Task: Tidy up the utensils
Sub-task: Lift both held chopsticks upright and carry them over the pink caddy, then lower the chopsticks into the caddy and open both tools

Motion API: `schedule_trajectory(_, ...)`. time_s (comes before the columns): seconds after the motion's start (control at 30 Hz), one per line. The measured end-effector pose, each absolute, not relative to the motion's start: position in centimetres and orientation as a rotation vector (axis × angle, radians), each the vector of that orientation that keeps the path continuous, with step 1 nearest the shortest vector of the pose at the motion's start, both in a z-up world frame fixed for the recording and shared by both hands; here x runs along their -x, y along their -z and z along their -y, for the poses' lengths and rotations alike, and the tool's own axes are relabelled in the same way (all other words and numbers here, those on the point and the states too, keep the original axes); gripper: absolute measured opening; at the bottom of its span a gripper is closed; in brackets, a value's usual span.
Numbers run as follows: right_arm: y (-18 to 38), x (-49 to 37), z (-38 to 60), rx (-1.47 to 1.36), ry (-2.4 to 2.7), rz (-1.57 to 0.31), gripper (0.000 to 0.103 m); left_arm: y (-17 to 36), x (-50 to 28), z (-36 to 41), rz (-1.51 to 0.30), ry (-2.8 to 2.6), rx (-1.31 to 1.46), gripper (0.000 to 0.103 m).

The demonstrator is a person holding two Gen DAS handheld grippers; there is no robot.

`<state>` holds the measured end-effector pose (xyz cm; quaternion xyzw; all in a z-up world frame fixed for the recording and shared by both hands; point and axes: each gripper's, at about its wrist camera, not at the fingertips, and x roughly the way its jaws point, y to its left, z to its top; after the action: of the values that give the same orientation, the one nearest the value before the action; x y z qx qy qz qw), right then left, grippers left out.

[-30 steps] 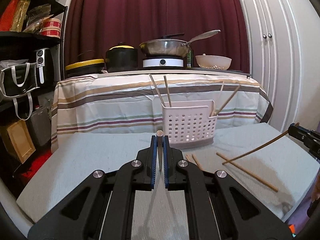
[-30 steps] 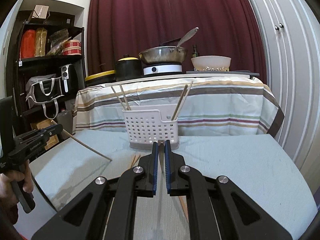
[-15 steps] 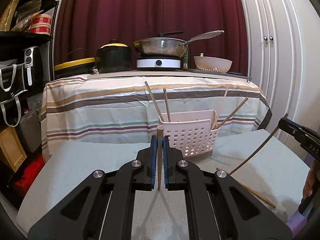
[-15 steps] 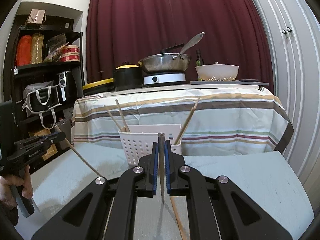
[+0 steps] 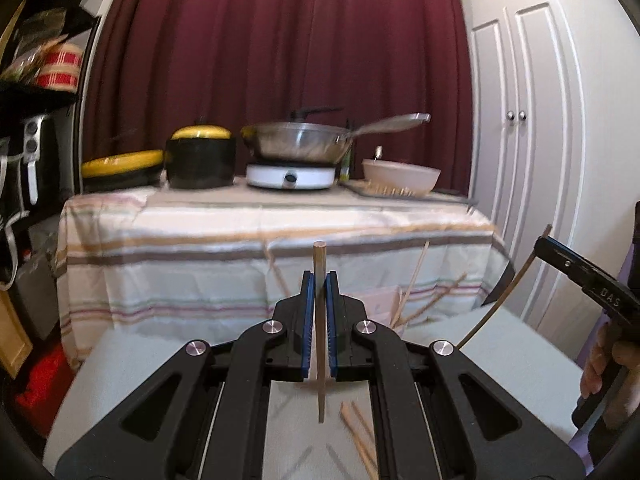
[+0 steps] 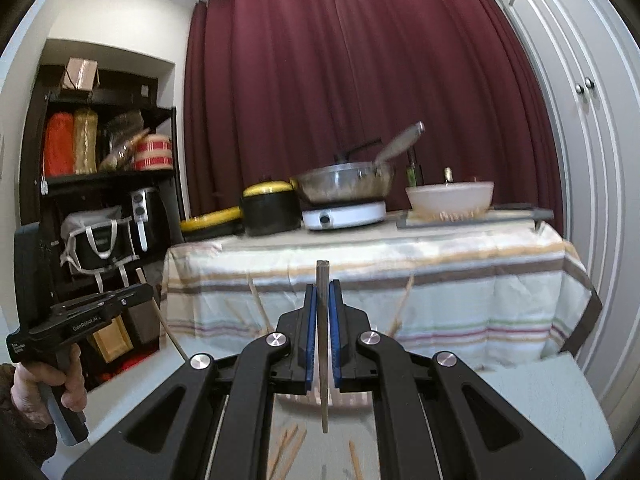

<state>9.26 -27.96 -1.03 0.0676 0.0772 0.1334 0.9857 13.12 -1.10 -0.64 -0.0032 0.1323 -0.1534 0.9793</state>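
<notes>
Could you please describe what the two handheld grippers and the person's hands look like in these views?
Both the left gripper and right gripper are matte black, angular linkages with round silver pivot bolts and blue ribbed pads lining the jaws. Seen side-on, the bodies are pistol-shaped with white lettering. The left hand and right hand are bare-skinned.

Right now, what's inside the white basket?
Wooden chopsticks lean up out of the white basket. The left gripper, shut on its own chopstick, covers most of the basket, so the bottom and anything else inside can't be seen.
</notes>
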Motion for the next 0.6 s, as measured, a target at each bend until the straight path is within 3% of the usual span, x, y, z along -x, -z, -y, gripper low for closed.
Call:
schedule_trajectory(0.37, -2.9, -14.6, 28.0, -0.113, -0.246, -0.060, 0.007, -6.0, -17.9, 4.4, -0.082, 0.321, -0.018, 0.006)
schedule_trajectory(0.6, -0.4, -19.6, 27.9, -0.124, -0.229, -0.131, 0.007, -4.3, -22.2, 6.9, -0.078, 0.293, -0.057, 0.006)
